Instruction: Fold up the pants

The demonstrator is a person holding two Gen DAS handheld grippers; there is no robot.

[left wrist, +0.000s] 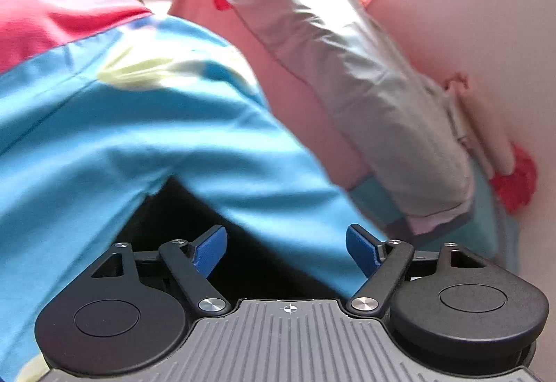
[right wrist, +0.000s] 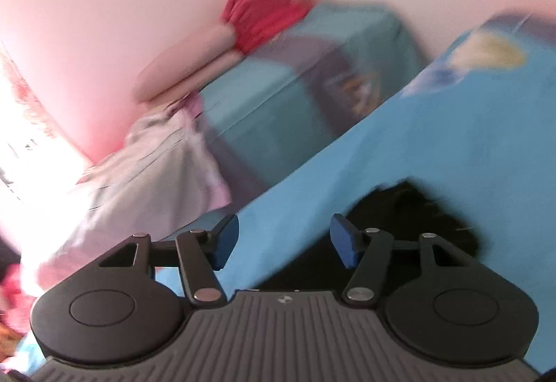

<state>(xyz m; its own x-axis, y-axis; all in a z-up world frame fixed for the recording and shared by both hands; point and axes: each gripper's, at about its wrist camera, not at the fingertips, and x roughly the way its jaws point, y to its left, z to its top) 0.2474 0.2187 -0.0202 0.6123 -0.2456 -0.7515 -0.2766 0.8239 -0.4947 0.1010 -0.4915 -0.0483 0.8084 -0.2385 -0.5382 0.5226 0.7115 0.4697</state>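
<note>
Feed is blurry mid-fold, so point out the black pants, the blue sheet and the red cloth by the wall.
black pants (right wrist: 410, 208), right wrist view, fuzzy edge
blue sheet (left wrist: 104, 139), left wrist view, flat middle
red cloth (right wrist: 264, 14), right wrist view, bunched centre

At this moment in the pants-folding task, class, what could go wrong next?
1. Both the left gripper and right gripper stand open, holding nothing, so the black pants may slump out of their fold.
2. The blue sheet is rumpled beside them; a regrasp could pinch sheet instead of pants.
</note>
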